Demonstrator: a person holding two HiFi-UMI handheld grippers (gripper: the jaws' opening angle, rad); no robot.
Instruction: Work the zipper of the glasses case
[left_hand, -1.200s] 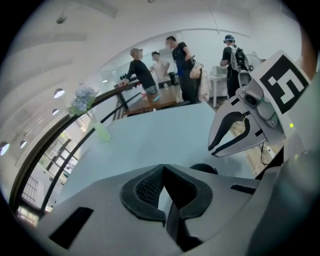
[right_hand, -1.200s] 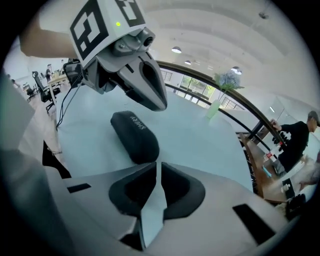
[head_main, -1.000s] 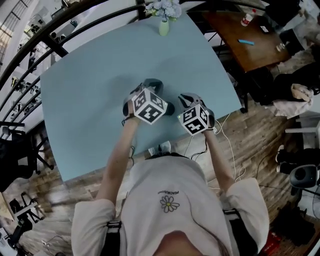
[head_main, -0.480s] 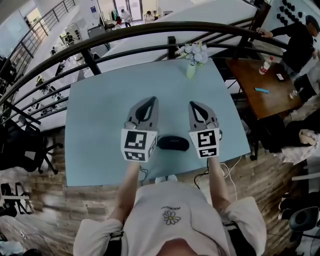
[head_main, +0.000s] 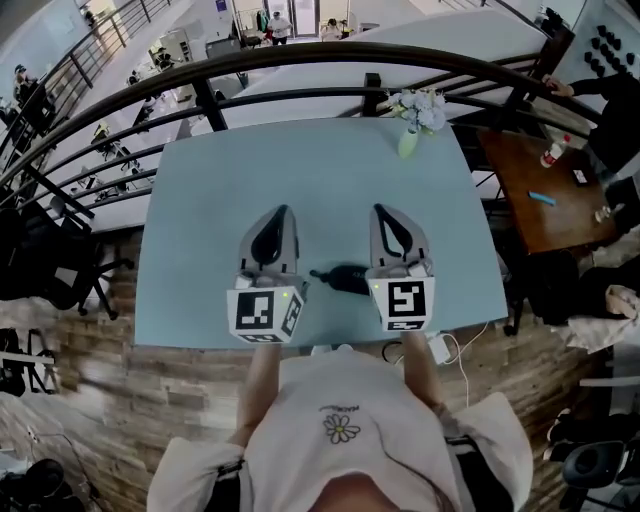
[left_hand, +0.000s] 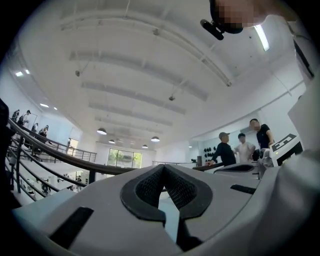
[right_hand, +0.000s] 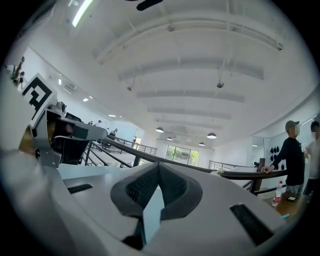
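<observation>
Here, only the head view is showing the dark glasses case (head_main: 343, 279). It is lying on the blue worktop (head_main: 200, 190), and its right end is hiding behind the right gripper (head_main: 384, 212). The zipper is looking too small to make out. The left gripper (head_main: 277, 212) is hanging just left of the case and the right gripper just right of it, both pointing away from the person. Both gripper views are looking up at the ceiling and missing the case. Each gripper is clenching tight on nothing.
</observation>
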